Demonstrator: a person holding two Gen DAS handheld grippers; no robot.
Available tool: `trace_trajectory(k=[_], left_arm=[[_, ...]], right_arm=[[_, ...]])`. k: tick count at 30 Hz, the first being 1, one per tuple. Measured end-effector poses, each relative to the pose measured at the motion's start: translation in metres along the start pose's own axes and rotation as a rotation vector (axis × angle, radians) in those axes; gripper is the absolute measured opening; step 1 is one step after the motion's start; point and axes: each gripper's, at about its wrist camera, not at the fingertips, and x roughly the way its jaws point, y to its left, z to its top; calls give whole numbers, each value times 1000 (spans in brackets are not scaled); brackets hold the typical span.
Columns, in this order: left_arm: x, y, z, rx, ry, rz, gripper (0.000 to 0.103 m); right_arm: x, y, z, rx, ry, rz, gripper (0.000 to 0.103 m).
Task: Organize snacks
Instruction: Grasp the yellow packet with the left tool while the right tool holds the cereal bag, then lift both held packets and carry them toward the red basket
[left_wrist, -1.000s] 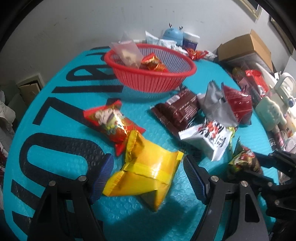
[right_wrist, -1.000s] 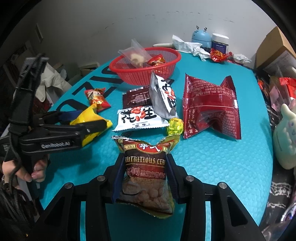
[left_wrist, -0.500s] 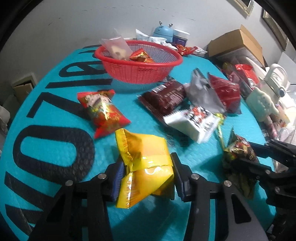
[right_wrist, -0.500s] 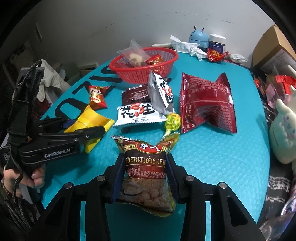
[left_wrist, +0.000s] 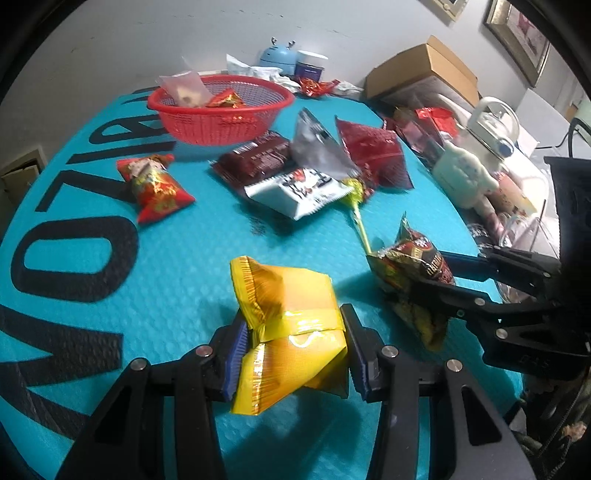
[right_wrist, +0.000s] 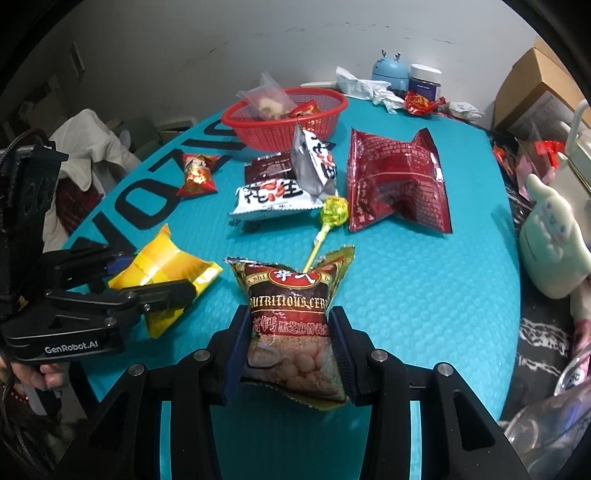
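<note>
The yellow packet (left_wrist: 291, 332) sits pinched between the pads of the left tool (left_wrist: 293, 350), which has just been closing and now presses the foil in at the packet's waist, crumpling it. It hangs just above the teal tabletop (left_wrist: 177, 266). The brown cereal bag (right_wrist: 291, 325) is clamped the same way in the right tool (right_wrist: 291, 339), gripped across its middle with its crimped top standing free above the pads. Both packets look light, puffy and soft, so they probably give under pressure and their glossy film could slide; a hold across the middle, as here, seems safer than one on a sealed edge, though hard squeezing may crush what is inside.

Further out, loose snacks lie between the tools and the red basket (left_wrist: 218, 110): a red candy packet (left_wrist: 157, 188), a dark brown packet (left_wrist: 255, 162), a white peanut packet (left_wrist: 299, 192), a lollipop (right_wrist: 332, 214) and a big red bag (right_wrist: 399, 184). The basket already holds a clear pouch and a small red wrapper.

The lower ends of both held packets are hidden behind the tools' fingers, and the clutter at the tabletop's far right edge is too blurred to sort out.
</note>
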Motion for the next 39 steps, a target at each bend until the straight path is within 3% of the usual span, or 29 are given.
trace_trajectory(k=[4, 9, 12, 14, 18, 24, 39], left_arm=[[6, 1, -3, -14, 19, 0, 46], [8, 1, -4, -9, 17, 16, 46], [9, 0, -4, -6, 15, 21, 46], [9, -1, -4, -3, 14, 23, 46], [9, -1, -4, -5, 14, 13, 46], [4, -3, -5, -5, 7, -4, 46], [-34, -15, -3, 40, -81, -4, 46]], right_arm=[[4, 2, -3, -24, 4, -17, 47], [17, 5, -5, -38, 48, -24, 61], [24, 5, -8, -40, 63, -21, 61], [24, 8, -9, -60, 54, -41, 61], [23, 8, -9, -58, 44, -42, 49], [16, 8, -10, -56, 27, -54, 44], [-19, 13, -13, -39, -36, -41, 43]])
